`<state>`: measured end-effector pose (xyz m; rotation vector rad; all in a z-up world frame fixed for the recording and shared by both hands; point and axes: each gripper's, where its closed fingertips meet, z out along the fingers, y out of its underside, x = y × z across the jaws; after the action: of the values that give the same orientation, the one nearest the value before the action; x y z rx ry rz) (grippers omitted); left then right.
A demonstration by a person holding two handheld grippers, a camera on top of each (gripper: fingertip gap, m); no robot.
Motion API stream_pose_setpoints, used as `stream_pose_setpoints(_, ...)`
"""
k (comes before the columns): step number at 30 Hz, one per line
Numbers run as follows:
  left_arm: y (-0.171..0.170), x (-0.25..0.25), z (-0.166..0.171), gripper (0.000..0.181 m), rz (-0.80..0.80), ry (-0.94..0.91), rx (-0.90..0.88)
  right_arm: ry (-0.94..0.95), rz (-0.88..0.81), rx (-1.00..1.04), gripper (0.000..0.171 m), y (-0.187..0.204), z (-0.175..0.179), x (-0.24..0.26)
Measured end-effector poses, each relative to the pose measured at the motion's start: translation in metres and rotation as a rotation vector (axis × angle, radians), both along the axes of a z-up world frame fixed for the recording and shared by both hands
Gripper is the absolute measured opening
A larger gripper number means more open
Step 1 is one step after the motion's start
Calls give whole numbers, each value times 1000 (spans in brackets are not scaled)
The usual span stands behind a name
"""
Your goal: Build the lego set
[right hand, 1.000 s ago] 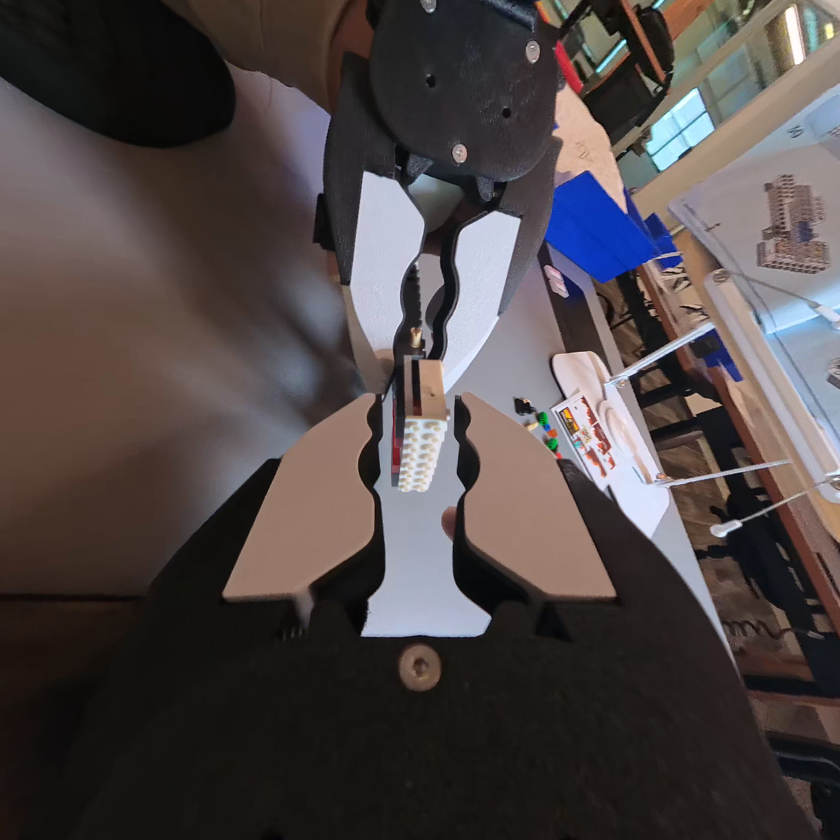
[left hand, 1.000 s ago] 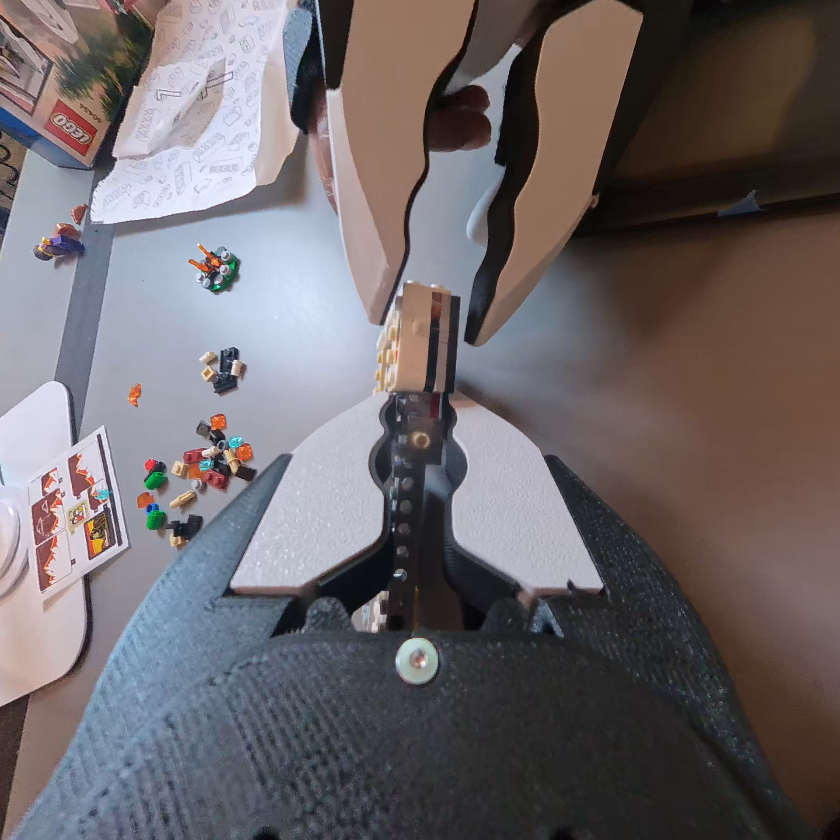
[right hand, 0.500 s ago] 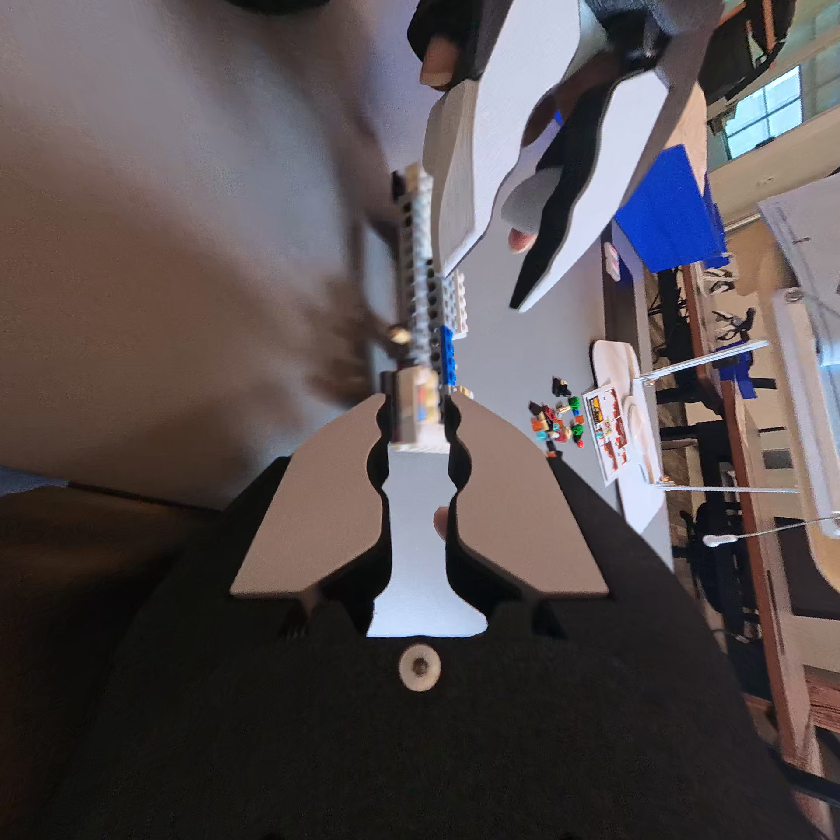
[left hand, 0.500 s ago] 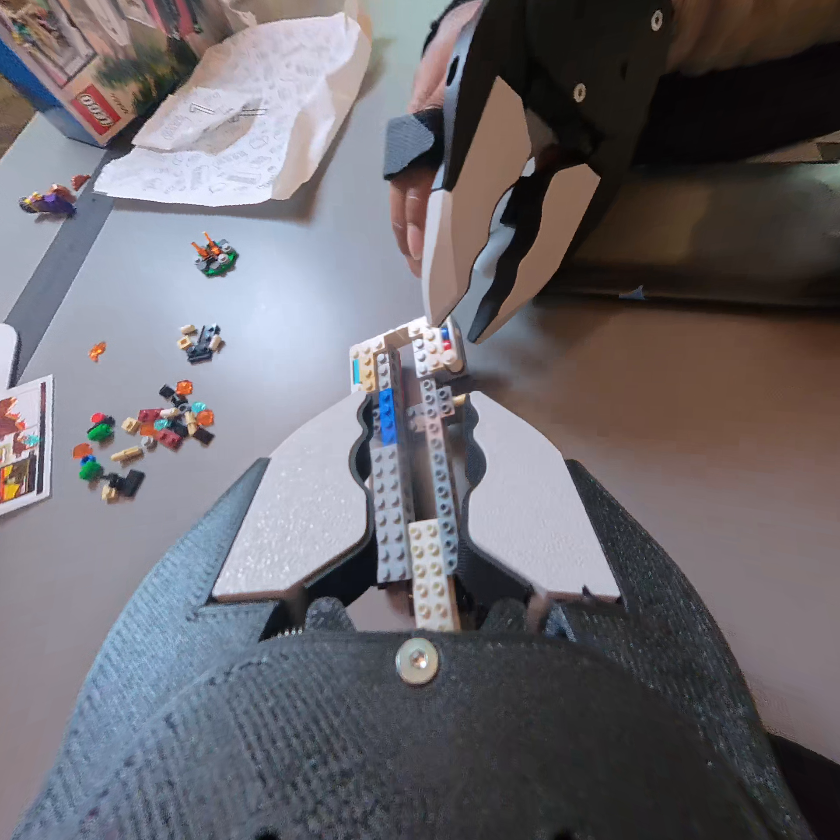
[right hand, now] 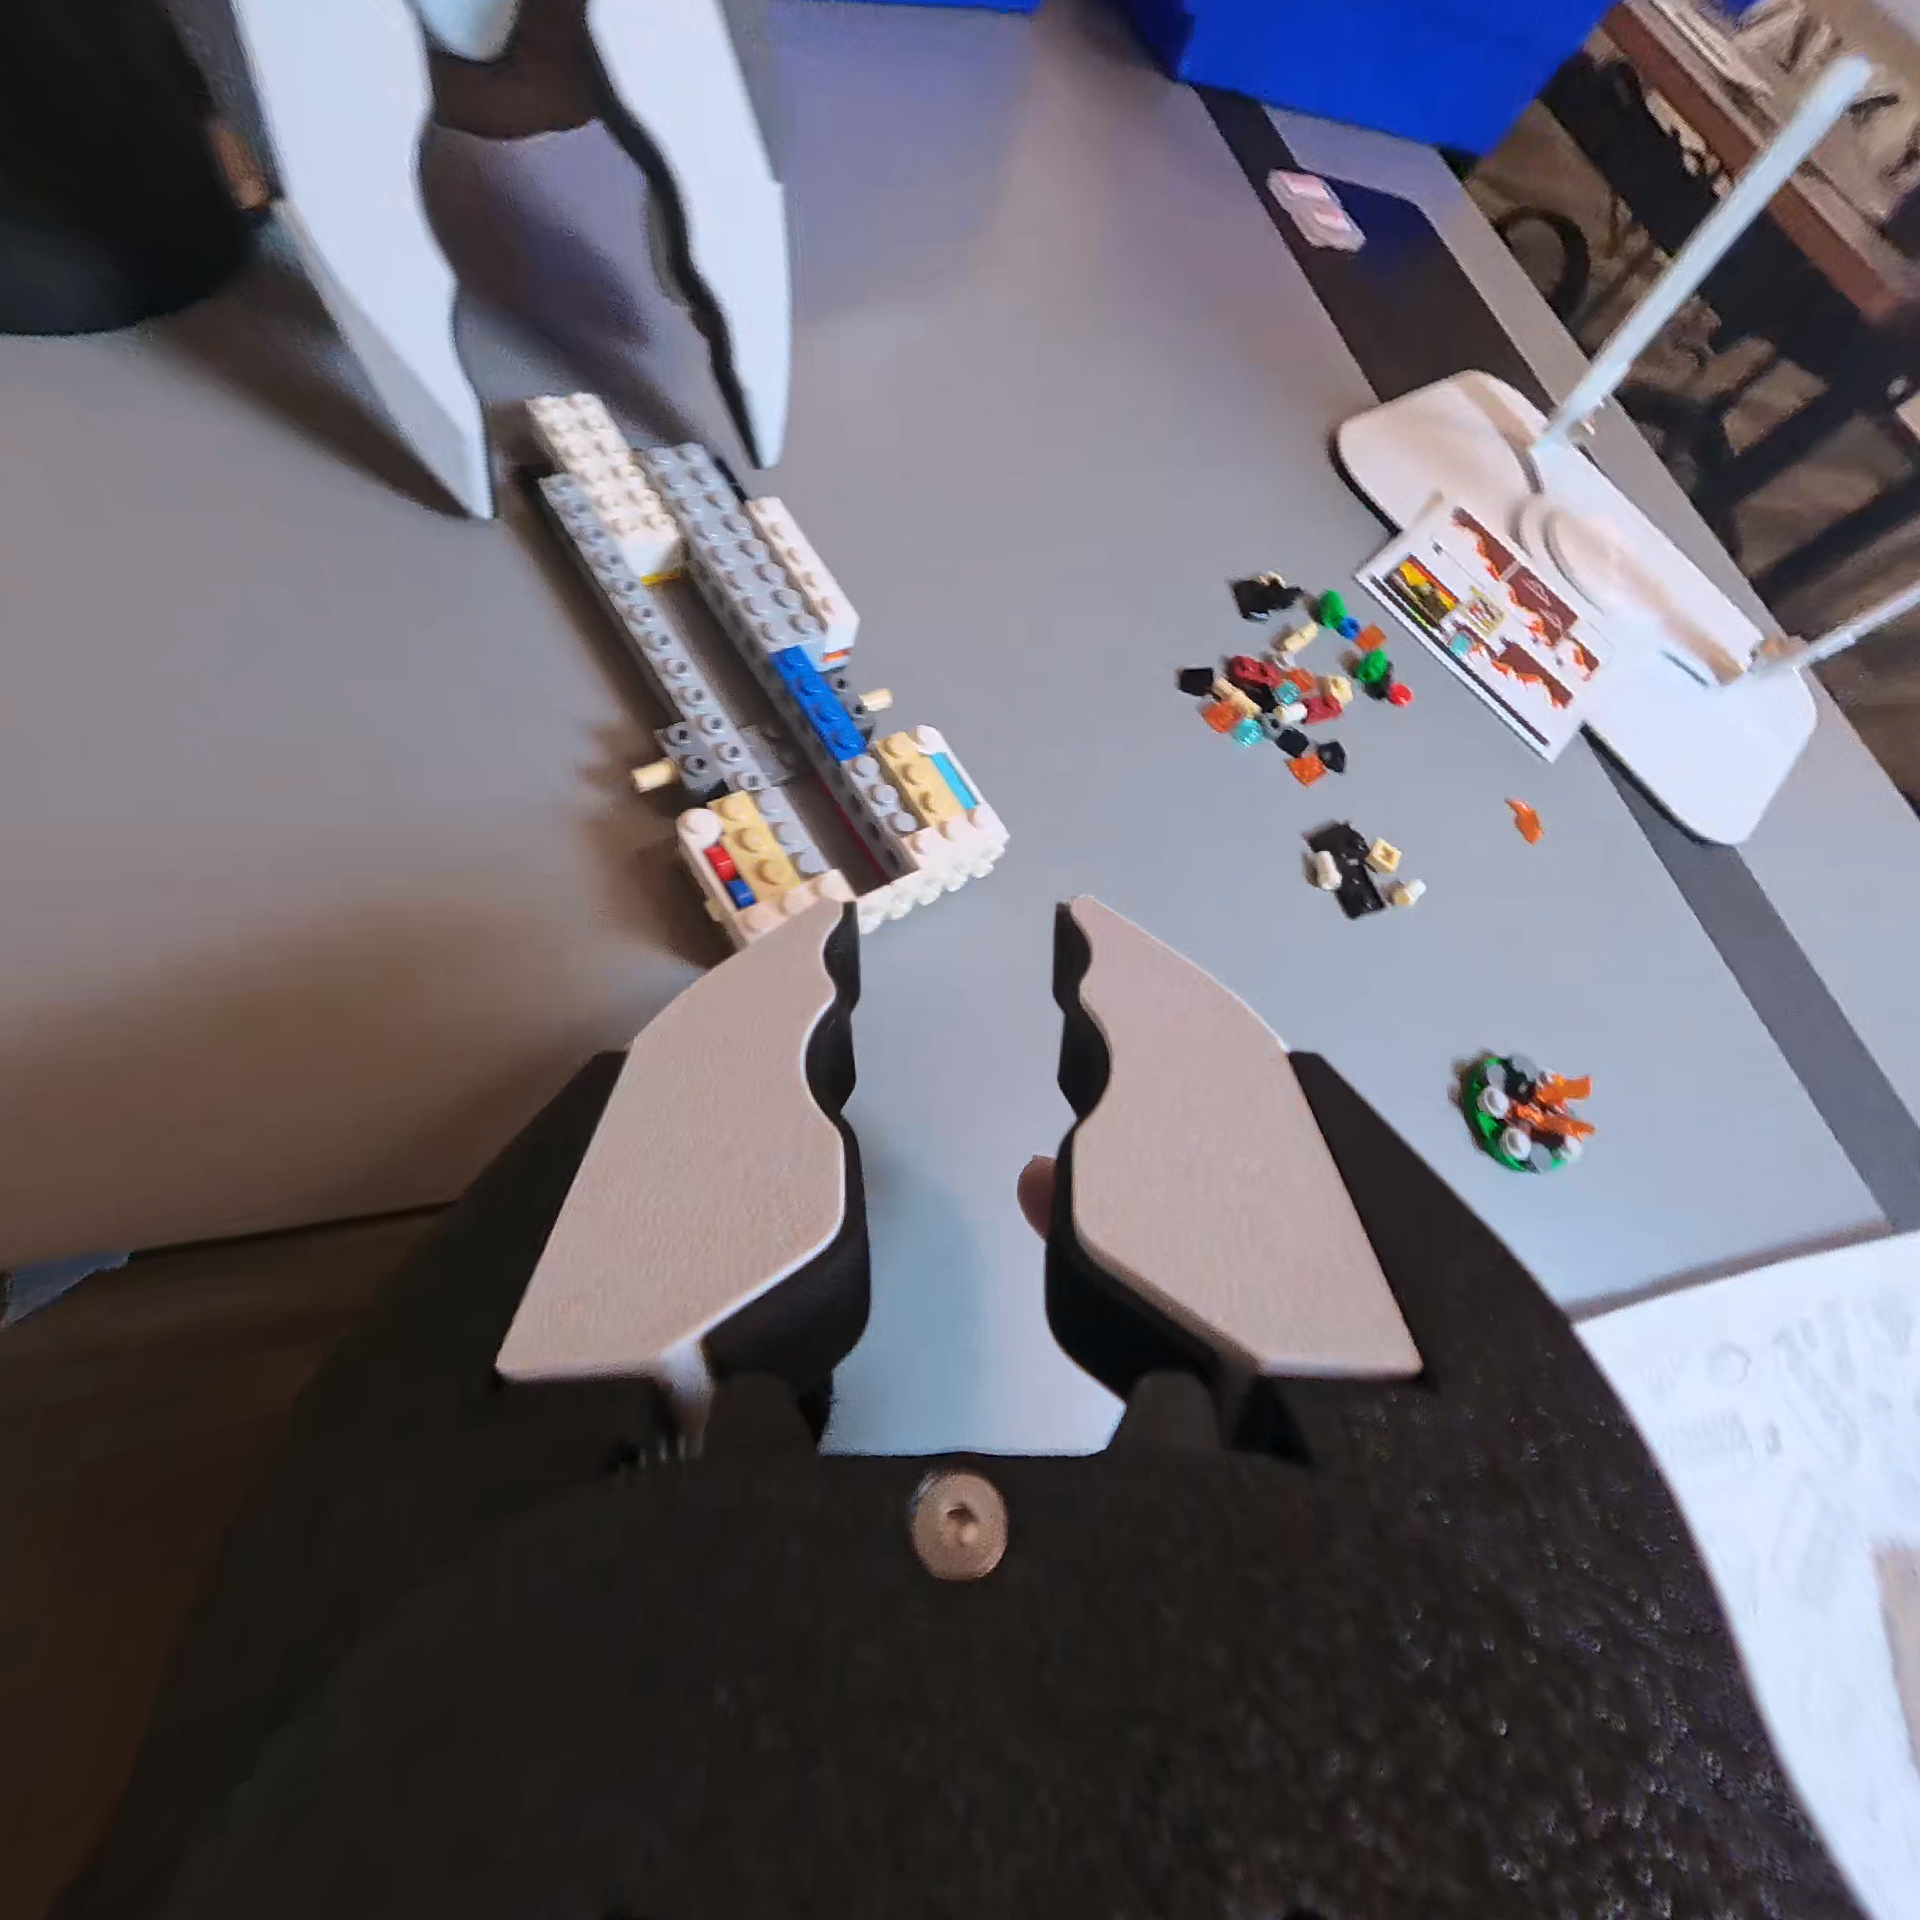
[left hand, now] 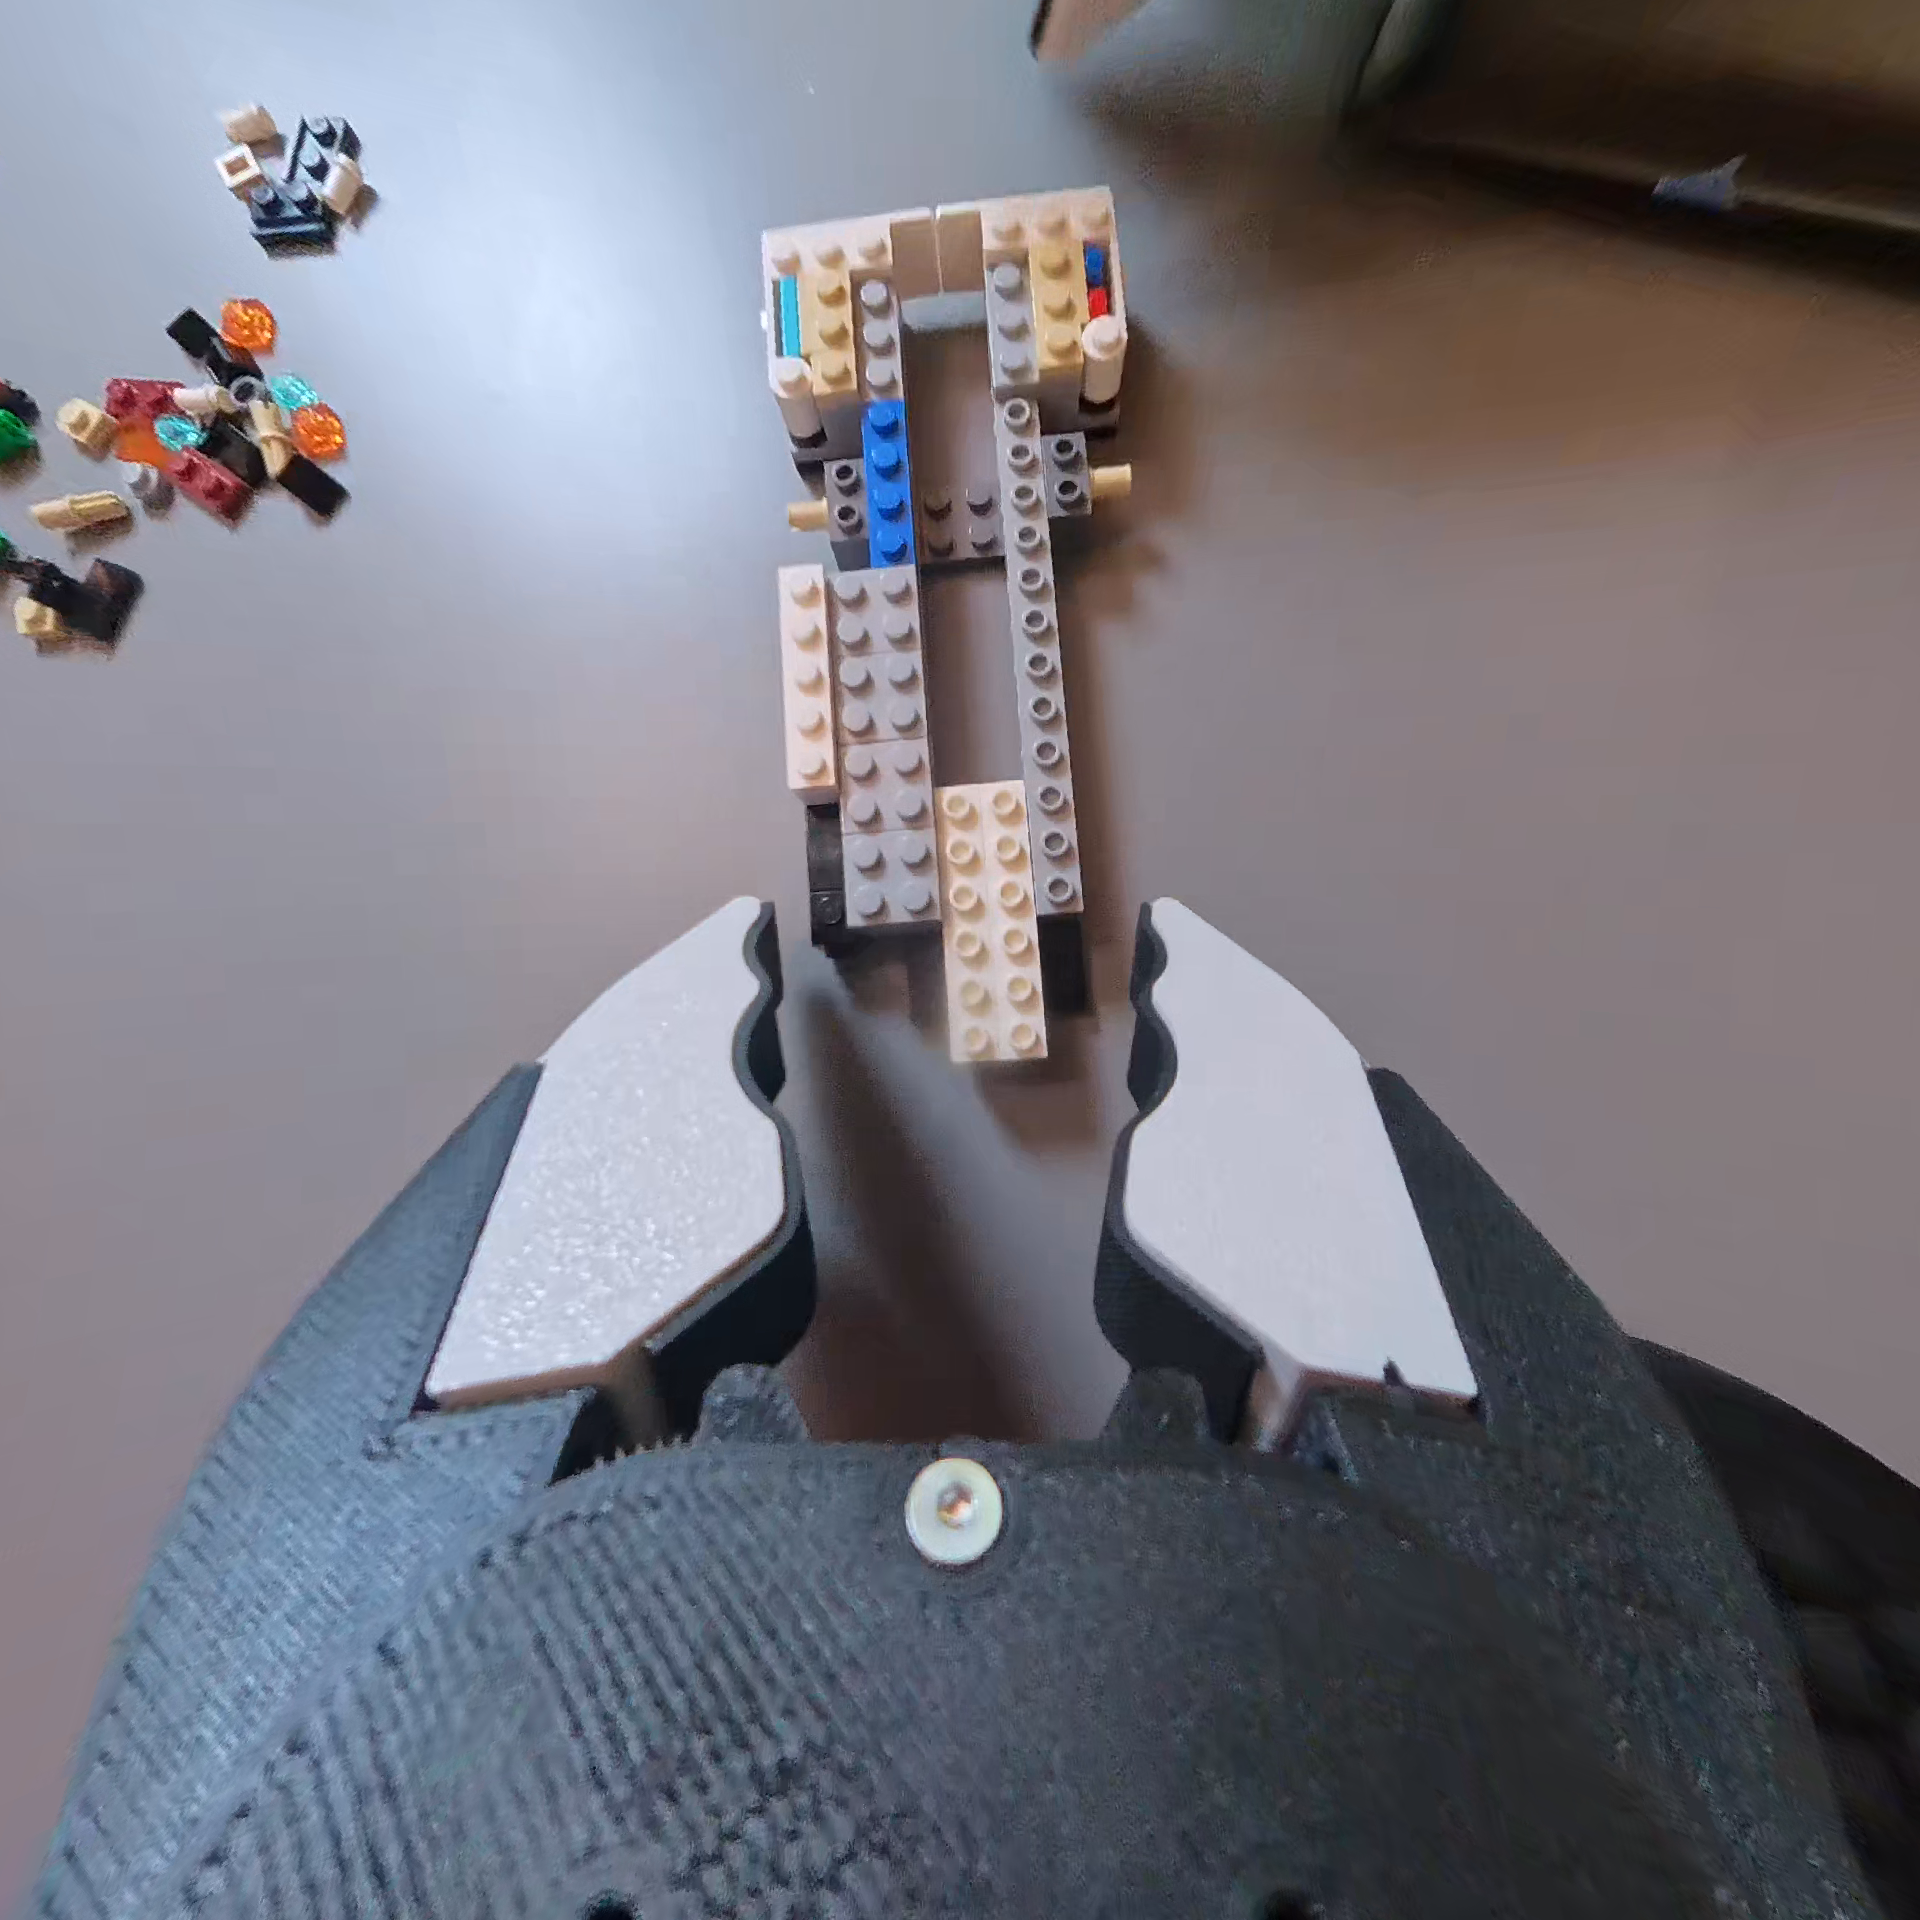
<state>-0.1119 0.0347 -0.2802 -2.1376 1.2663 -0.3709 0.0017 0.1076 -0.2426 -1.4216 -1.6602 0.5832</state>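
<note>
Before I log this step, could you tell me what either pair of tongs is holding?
Nothing: both the left tongs and right tongs are open, and the lego model lies on the table.

Shiny plastic is being shown by the brick model (left hand: 940, 613); rough black plastic and a metal screw (left hand: 953, 1509) by the left gripper (left hand: 953, 961).

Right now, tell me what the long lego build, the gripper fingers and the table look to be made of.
Long lego build: hard moulded plastic, going by the studs and slight sheen. Left gripper fingers: pale matte, grainy faces on ribbed black bodies that look 3D-printed; the right gripper appears alike. Table: smooth grey top with soft glare, perhaps laminate; I cannot tell for sure.
</note>
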Motion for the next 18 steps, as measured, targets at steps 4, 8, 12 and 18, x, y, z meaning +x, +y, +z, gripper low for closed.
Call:
stream_pose_setpoints(4,4,2,-2,51,11,-9,3,-9,-106,6,35,13,0,-2)
stream_pose_setpoints(8,9,3,-2,50,26,-20,21,-6,-134,20,37,12,1,-2)
stream_pose_setpoints(12,17,4,-1,50,46,-26,54,-10,-144,28,38,10,1,-1)
stream_pose_setpoints(18,41,9,0,50,70,-32,106,9,-184,32,39,16,3,5)
